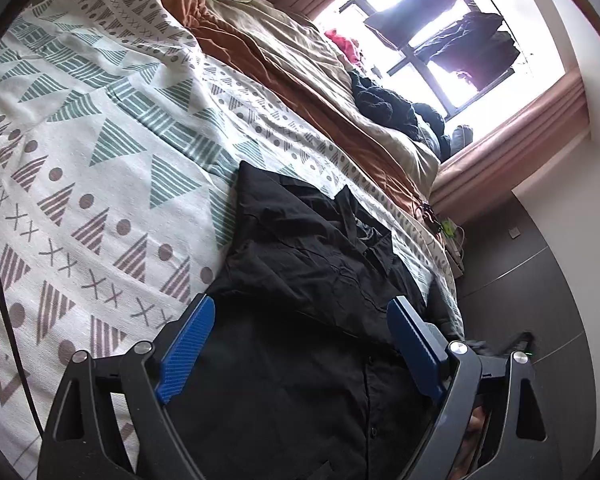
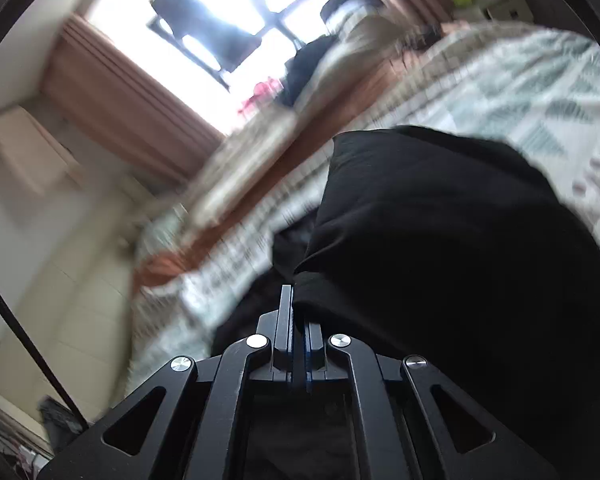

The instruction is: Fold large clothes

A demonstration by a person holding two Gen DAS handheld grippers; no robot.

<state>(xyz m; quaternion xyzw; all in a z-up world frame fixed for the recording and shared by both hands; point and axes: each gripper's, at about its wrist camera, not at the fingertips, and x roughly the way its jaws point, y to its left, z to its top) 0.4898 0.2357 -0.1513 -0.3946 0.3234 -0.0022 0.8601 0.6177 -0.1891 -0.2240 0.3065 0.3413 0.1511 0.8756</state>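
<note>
While my right fingers [image 2: 298,304] pinch the black shirt's [image 1: 300,264] edge, my left fingers [image 1: 300,344] hang wide over its body, collar pointing away.

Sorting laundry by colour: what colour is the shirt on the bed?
Black shirt, seen best in the left wrist view.

Black linkage frames with silver round screws; left gripper [image 1: 300,312] has ribbed blue fingers [image 1: 186,344]
</note>
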